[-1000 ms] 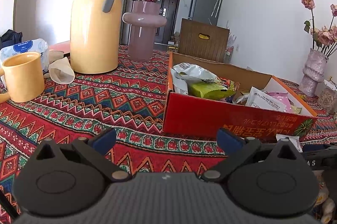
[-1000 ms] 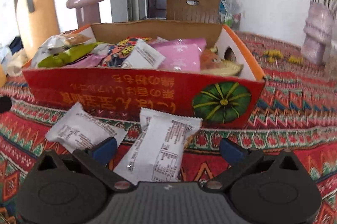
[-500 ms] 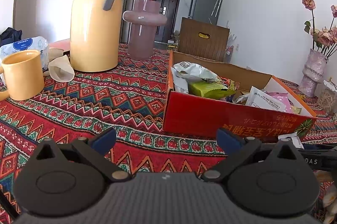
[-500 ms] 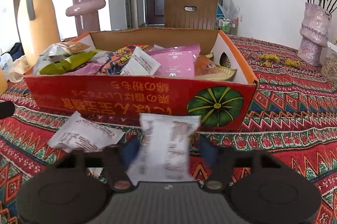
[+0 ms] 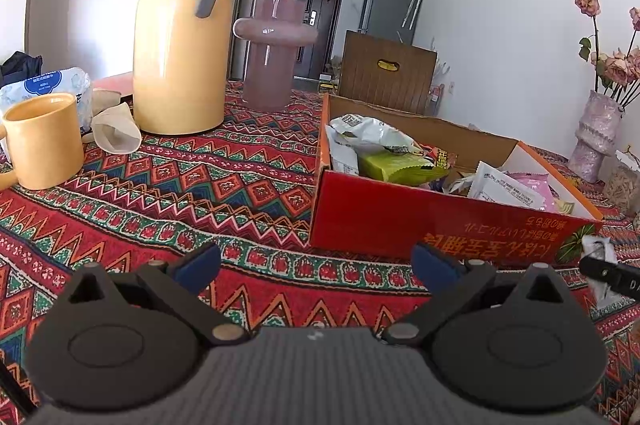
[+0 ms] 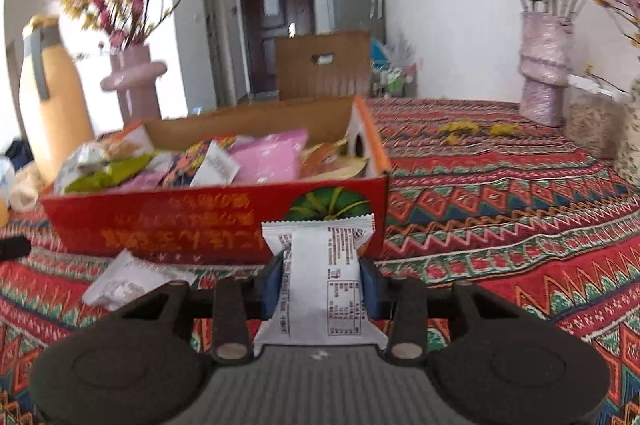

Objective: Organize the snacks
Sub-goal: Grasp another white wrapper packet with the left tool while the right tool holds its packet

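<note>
My right gripper (image 6: 323, 283) pinches a white snack packet (image 6: 322, 279) of smooth, faintly shiny plastic film between blue matt pads (image 6: 273, 283). My arms are matt black plastic. Beyond, the cardboard box (image 6: 224, 225) shows a printed red face and raw brown inside. The woven tablecloth (image 6: 500, 209) looks coarse. Far left, the yellow thermos jug (image 5: 182, 37) gleams smooth.

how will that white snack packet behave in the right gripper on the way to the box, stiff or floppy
Probably soft. The white snack packet bulges between the pads of the right gripper, whose jaws have just been closing on it, so it likely gives rather than resists. Its crimped top edge stands up unsupported, suggesting it is light and puffy. The glossy wrapper may slip in a loose grip.
</note>
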Available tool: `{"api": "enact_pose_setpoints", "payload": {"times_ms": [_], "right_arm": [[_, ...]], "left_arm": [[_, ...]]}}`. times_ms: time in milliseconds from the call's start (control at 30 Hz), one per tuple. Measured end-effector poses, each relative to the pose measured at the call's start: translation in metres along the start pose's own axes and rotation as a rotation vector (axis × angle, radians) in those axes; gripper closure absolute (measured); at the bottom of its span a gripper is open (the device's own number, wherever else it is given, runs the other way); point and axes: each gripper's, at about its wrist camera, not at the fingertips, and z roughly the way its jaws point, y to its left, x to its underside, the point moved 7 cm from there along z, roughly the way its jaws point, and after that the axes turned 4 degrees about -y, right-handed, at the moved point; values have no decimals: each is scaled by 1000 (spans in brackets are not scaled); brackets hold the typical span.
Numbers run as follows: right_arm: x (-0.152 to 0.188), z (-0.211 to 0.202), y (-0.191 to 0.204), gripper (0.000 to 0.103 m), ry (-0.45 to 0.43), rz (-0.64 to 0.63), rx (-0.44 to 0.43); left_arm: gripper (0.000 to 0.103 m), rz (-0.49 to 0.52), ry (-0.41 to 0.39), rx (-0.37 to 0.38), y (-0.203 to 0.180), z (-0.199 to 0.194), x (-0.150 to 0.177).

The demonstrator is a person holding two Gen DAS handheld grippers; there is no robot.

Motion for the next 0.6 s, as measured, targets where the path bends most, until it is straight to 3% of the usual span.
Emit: {"api": "enact_pose_setpoints", "payload": {"times_ms": [167,600], "right_arm": [[-3,-5,0,63,-58,1,-8],[-2,-12,-1,63,-93,25,-34]], "left_arm": [[0,4,2,-10,0,1,1],[0,65,32,-38,-9,5,0]]}}
